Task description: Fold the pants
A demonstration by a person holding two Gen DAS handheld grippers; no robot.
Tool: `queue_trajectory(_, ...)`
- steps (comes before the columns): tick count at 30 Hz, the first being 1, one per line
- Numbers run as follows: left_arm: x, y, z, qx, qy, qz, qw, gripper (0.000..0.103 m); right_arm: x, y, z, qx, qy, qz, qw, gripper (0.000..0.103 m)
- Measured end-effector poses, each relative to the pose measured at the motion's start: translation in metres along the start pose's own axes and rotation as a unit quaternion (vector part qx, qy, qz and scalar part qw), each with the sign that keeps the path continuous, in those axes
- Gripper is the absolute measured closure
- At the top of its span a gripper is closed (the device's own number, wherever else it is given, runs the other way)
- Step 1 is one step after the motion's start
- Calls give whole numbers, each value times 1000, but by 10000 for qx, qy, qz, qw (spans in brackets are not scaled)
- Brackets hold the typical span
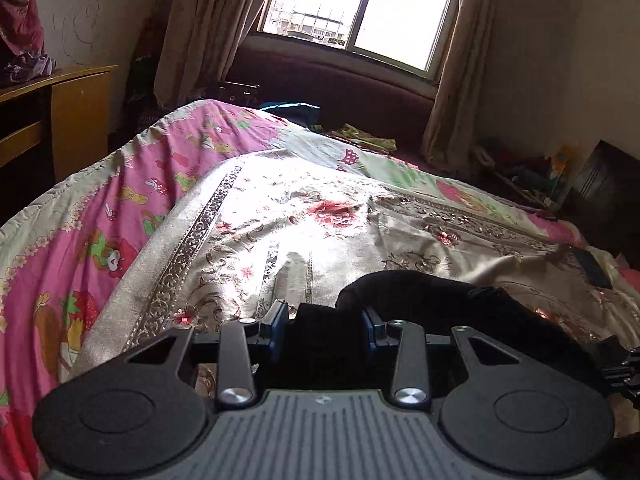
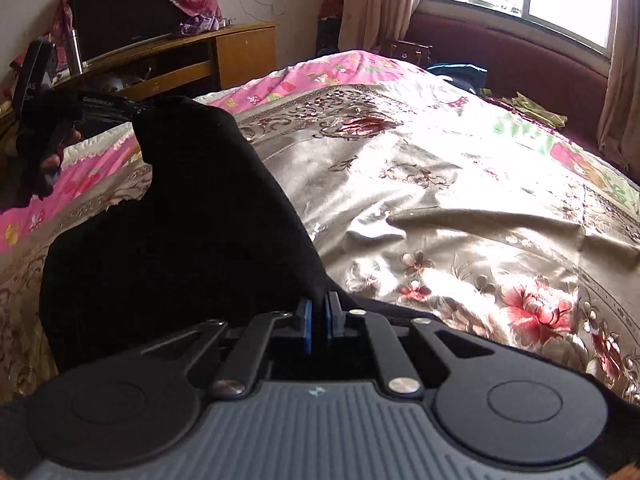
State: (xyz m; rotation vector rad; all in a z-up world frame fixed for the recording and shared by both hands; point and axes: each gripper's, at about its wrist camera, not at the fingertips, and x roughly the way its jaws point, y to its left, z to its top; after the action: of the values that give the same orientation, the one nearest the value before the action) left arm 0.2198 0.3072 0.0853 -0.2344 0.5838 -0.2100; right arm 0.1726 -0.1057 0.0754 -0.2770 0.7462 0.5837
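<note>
The black pants [image 2: 180,232] hang stretched between my two grippers above the bed. My right gripper [image 2: 320,320] is shut on one edge of the pants, its blue pads pinching the cloth. My left gripper [image 1: 326,326] holds a thick bunch of the pants [image 1: 432,300] between its blue pads, which stand apart around the cloth. In the right wrist view the left gripper [image 2: 132,110] is at the upper left, lifting a corner of the pants.
A shiny floral bedspread [image 2: 440,184] covers the bed over a pink cartoon quilt [image 1: 80,232]. A wooden desk [image 2: 236,52] stands at the left wall. A dark red headboard [image 2: 520,56] and window are ahead. A dark phone [image 1: 592,266] lies on the bed.
</note>
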Motion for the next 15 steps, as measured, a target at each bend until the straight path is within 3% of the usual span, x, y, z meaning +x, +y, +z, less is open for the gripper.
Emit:
queue_trajectory(2, -35, -1, -30, 64, 82, 6, 9999, 51, -4, 32, -32, -324, 513, -73, 9981, 74)
queue_trajectory(3, -47, -2, -46, 57, 217, 0, 9997, 51, -1, 47, -48, -510, 749, -34, 9959, 61)
queue_trajectory(6, -65, -5, -93, 103, 625, 119, 9979, 52, 9, 72, -73, -768, 854, -53, 9934, 60)
queue_trajectory(10, -66, 8, -117, -278, 831, 253, 9958, 52, 26, 97, -69, -1399, 357, -450, 9885, 55)
queue_trajectory(13, -66, 15, -115, -355, 758, 286, 9961, 52, 41, 115, -61, -2137, -72, -876, 9729, 47)
queue_trajectory(15, -66, 17, -115, -344, 772, 236, 9961, 51, 53, 123, -57, -2527, -168, -819, 9639, 44)
